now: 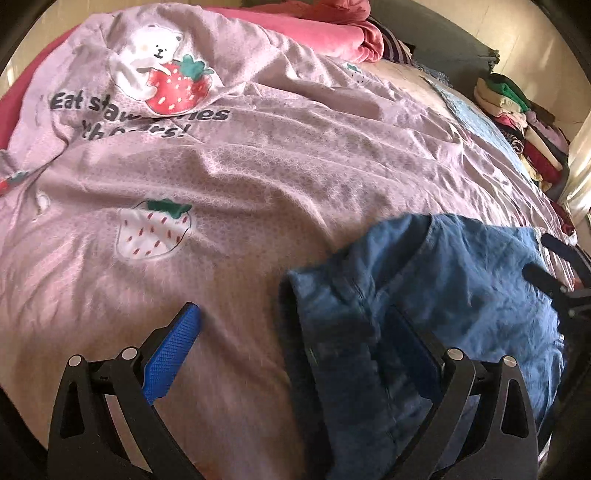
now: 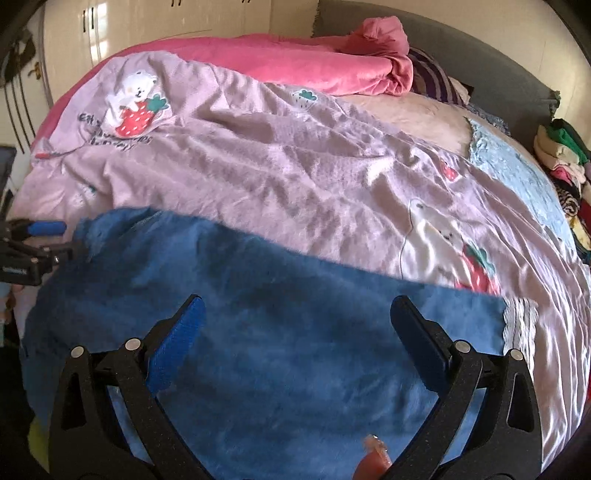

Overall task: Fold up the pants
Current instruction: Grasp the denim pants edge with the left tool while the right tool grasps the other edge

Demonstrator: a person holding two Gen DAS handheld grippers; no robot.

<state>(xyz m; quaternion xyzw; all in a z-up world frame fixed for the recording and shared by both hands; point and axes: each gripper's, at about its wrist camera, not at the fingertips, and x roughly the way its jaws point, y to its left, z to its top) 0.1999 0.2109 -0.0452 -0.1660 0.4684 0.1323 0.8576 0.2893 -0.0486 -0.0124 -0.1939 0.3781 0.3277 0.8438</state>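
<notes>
Blue denim pants (image 2: 258,314) lie spread flat on a lilac strawberry-print duvet (image 2: 277,173), with white lace trim at the leg end (image 2: 519,325). In the left wrist view the pants' waist end (image 1: 424,295) lies at lower right. My left gripper (image 1: 295,325) is open, straddling the waist edge, with one finger (image 1: 173,347) on the duvet. It also shows in the right wrist view (image 2: 40,240) at the pants' left end. My right gripper (image 2: 295,314) is open and empty just above the middle of the pants. It shows at the right edge of the left wrist view (image 1: 554,262).
A pink blanket (image 2: 314,62) is bunched at the head of the bed. A stack of folded clothes (image 2: 561,158) stands at the right side. A light blue cloth (image 2: 513,166) lies on the bed's right part. White cupboards (image 2: 147,22) stand behind.
</notes>
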